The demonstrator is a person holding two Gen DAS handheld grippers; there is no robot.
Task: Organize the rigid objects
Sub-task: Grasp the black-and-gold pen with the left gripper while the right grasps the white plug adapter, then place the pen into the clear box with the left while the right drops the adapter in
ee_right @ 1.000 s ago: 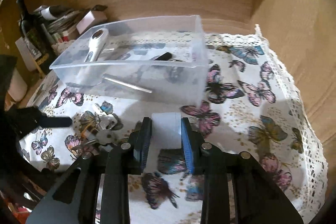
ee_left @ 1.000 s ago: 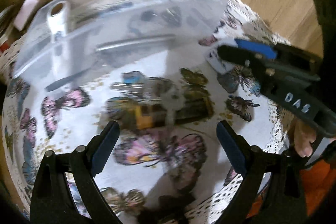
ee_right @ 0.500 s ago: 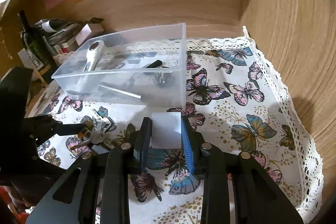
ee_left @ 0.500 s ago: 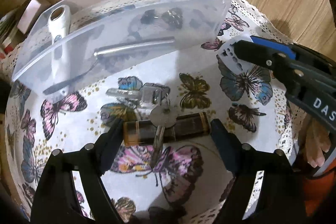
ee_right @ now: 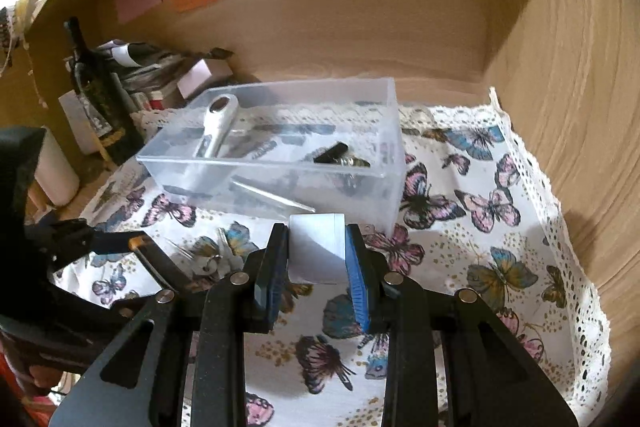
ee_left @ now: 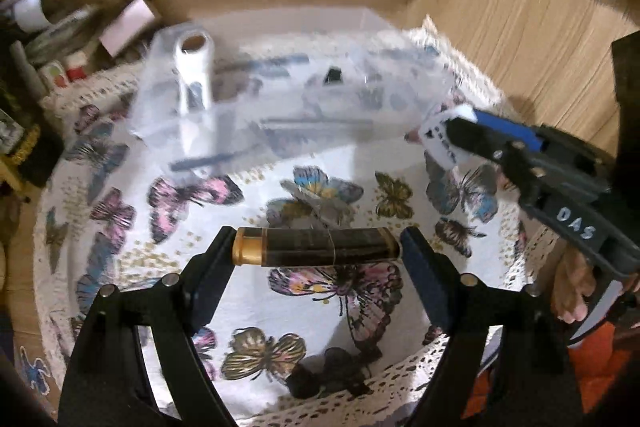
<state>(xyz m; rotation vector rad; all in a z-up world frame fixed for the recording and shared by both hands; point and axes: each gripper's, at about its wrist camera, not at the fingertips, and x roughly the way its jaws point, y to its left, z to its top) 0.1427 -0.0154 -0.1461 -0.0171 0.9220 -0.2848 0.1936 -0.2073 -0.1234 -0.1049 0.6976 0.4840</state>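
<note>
My left gripper (ee_left: 316, 247) is shut on a dark brown bar with a gold end (ee_left: 316, 247), held end to end above the butterfly cloth. My right gripper (ee_right: 316, 251) is shut on a white block (ee_right: 316, 247); it also shows in the left wrist view (ee_left: 440, 139) near the bin's right end. A clear plastic bin (ee_right: 384, 155) stands at the back, holding a white-handled tool (ee_right: 218, 119), a metal rod (ee_right: 272, 195) and a small black piece (ee_right: 332, 153). A bunch of keys (ee_right: 216, 259) lies on the cloth in front of the bin.
A butterfly tablecloth (ee_right: 500, 267) with a lace edge covers the surface. Wooden walls (ee_right: 580, 67) close in the back and right. A dark bottle (ee_right: 94, 95), boxes and papers crowd the back left corner. A white cylinder (ee_right: 56, 171) stands at the left.
My left gripper closed on the brown bar and lifted it off the cloth, leaving the keys behind. My right gripper kept the white block and drew back a little from the bin.
</note>
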